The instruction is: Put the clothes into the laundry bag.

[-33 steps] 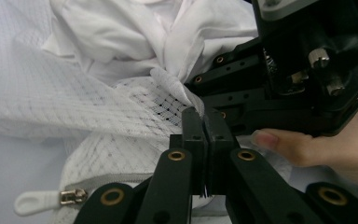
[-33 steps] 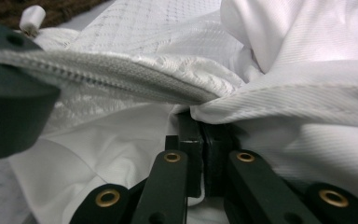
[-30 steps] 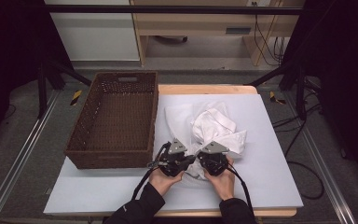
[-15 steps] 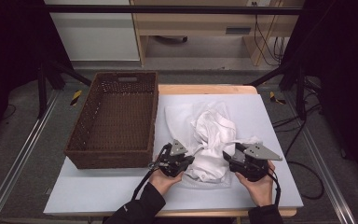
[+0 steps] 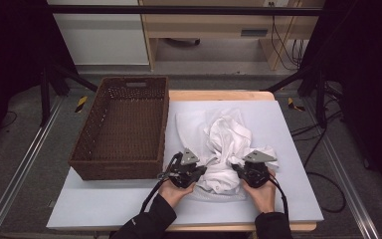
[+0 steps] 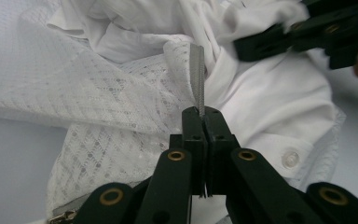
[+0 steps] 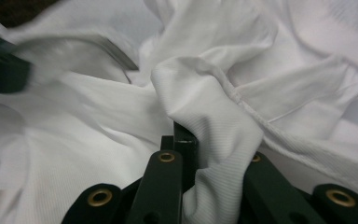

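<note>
From above we look forward and down on the worktop (image 5: 288, 199); both tongs cameras sit close, sharing the white garment (image 5: 229, 144).

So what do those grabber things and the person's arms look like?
Each gripper, left and right, is black with a grey three-cornered plate on top and a black cable trailing back. Up close, the jaws are black bars with brass-coloured rivets. The person wears dark sleeves.
</note>
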A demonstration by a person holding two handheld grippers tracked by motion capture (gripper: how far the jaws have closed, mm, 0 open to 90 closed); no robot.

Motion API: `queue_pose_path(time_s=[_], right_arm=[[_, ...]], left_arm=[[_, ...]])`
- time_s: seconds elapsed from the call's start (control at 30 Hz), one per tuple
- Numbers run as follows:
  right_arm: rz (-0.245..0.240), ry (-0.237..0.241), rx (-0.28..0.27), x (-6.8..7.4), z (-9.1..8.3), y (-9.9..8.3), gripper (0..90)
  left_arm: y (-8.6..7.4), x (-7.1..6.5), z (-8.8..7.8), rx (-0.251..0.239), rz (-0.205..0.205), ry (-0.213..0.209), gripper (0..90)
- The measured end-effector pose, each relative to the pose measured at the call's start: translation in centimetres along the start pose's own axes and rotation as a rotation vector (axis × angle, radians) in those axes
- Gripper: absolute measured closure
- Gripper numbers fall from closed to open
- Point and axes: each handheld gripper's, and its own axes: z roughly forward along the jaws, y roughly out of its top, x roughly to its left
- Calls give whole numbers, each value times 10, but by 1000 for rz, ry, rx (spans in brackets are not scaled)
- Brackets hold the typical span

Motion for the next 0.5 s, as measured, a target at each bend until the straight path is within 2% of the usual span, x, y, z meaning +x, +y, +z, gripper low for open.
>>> queue_pose_path(time_s=[0.1,0.2,0.3,0.43,0.5], right_arm=[[-67,68,-99,12,-23,6,857],[-165,149,-156,33,-36,11,856],[-213,202,-141,50,-30,14,853],[-227,214,-69,62,-2,13,853],[-223,204,-39,66,13,14,854]], left_arm=[[1,1,0,1,-6,11,888],[4,2,-1,-9,-18,12,889],[11,0,-8,-30,-15,12,890],[24,-7,-22,-64,8,1,891],[27,-9,-27,-78,5,-25,891]])
